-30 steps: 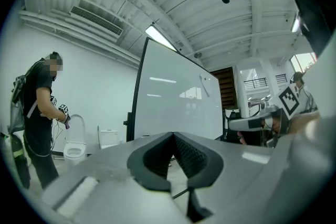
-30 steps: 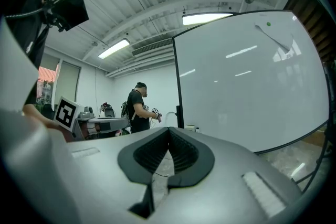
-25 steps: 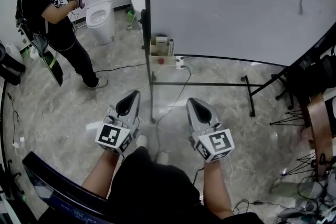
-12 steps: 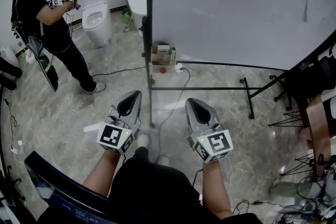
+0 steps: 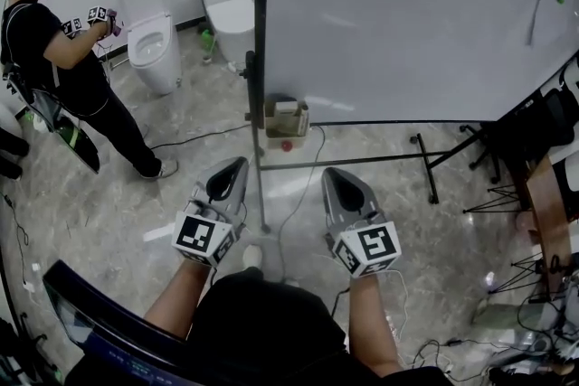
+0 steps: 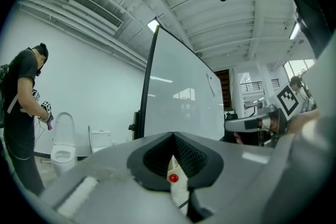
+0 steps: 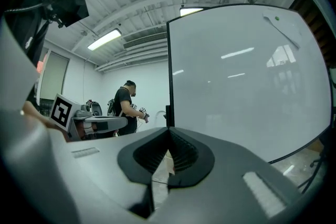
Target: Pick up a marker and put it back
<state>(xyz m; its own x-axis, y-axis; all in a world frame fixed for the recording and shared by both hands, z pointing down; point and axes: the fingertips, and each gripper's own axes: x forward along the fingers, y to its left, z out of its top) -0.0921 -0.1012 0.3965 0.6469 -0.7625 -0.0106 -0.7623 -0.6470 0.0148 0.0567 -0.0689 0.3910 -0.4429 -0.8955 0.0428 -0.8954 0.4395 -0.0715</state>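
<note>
At the far left a person (image 5: 63, 68) stands by a toilet (image 5: 149, 36). Both forearms reach forward, level and parallel. The left gripper (image 5: 237, 164) has its fingers closed on nothing. It points towards a small box (image 5: 286, 117) at the whiteboard's (image 5: 407, 23) foot; whether a marker sits there is too small to tell. The right gripper (image 5: 328, 173) is likewise closed and empty.
</note>
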